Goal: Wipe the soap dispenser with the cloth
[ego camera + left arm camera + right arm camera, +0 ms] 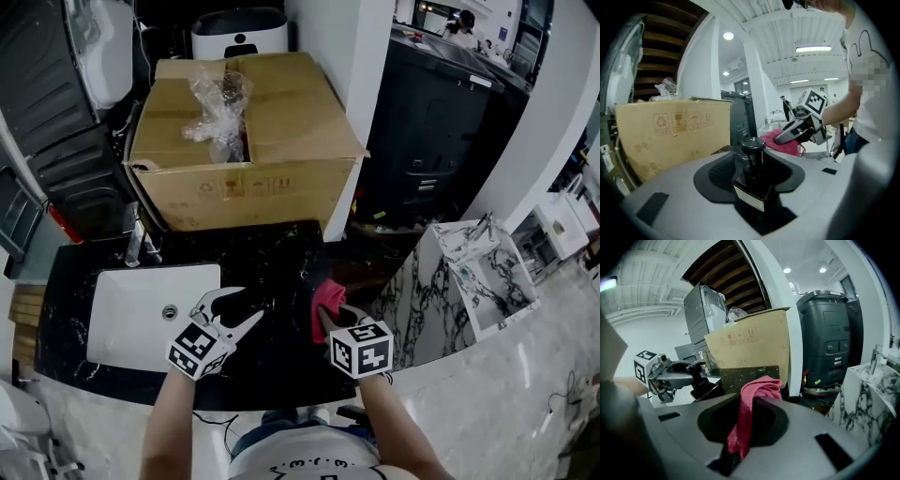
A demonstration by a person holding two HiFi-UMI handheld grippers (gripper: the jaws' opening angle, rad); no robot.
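A dark soap dispenser (238,303) (752,180) with a pump top stands tilted between the jaws of my left gripper (251,304). It leans on one jaw, and a dark gap shows on its other side, so the jaws do not clamp it. In the right gripper view the dispenser (696,378) shows at the left, in that same gripper (701,376). A pink cloth (328,297) (745,413) hangs from my right gripper (330,315), whose jaws are shut on it. The cloth (783,140) sits a short way to the right of the dispenser, apart from it.
Both grippers are over a black stone counter (281,258). A white sink (127,323) with a faucet (136,246) lies to the left. A large cardboard box (272,159) stands behind, and a white marbled shelf unit (473,272) to the right.
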